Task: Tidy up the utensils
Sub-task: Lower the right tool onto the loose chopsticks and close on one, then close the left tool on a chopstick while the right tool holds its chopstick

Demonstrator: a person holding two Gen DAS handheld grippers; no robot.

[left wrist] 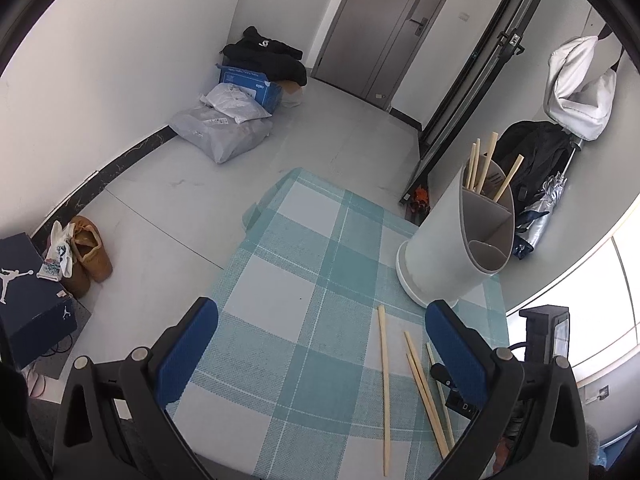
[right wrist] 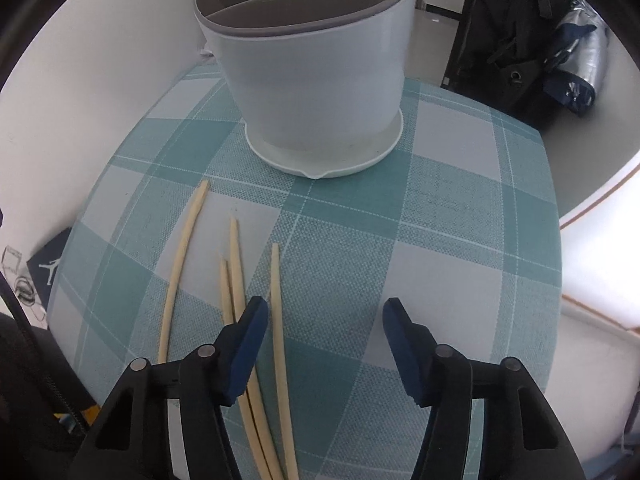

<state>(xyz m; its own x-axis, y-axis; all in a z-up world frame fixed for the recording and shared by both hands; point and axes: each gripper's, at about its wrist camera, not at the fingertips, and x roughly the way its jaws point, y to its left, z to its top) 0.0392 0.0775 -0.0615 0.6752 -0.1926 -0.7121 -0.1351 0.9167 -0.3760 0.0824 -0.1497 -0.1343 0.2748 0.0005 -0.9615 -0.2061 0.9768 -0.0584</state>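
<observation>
Both tongs, left and right, gape empty; four chopsticks lie before the white holder, perhaps touching.

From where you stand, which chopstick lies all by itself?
Find the white utensil holder on the checked tablecloth. Four loose chopsticks lie in front of it. The lone chopstick is farthest left, apart from the other three, and its tip reaches nearest the holder.

Two downward wrist views, shared holder and tablecloth.
</observation>
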